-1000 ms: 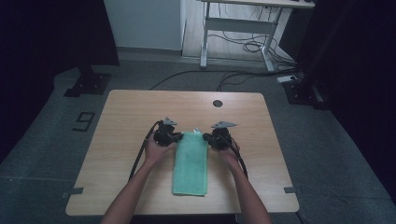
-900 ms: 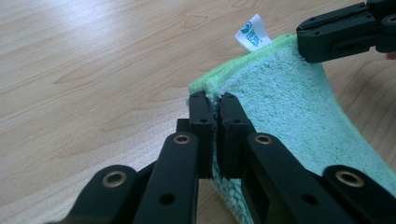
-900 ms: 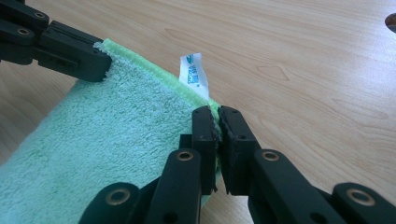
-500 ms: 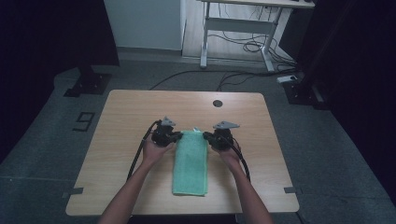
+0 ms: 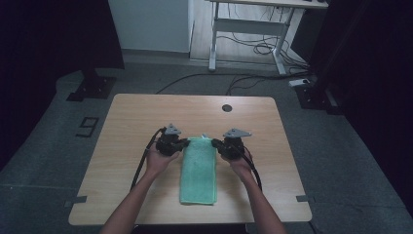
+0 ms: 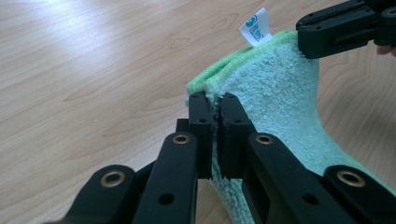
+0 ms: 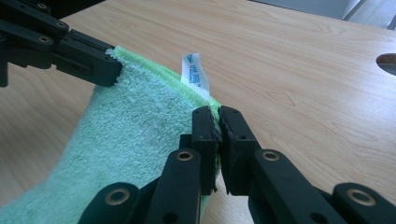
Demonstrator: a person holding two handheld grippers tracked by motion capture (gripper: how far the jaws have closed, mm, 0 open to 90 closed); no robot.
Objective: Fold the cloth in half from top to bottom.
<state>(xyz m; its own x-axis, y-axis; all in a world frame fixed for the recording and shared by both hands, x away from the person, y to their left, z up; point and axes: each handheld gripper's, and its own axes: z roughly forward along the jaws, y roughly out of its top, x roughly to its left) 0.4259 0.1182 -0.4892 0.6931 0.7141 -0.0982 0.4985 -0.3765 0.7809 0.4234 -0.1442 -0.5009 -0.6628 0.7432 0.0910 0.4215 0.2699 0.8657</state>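
The left gripper (image 6: 214, 103) has its jaws pinched on the far left corner of a green towel (image 5: 198, 168), and the right gripper (image 7: 214, 116) is clamped on the far right corner, just beside a small white tag (image 7: 194, 73). The towel is fluffy terry, folded into a long narrow strip, its far end lifted, the rest lying near the table's (image 5: 126, 122) middle. Bare wood lies open all around it.
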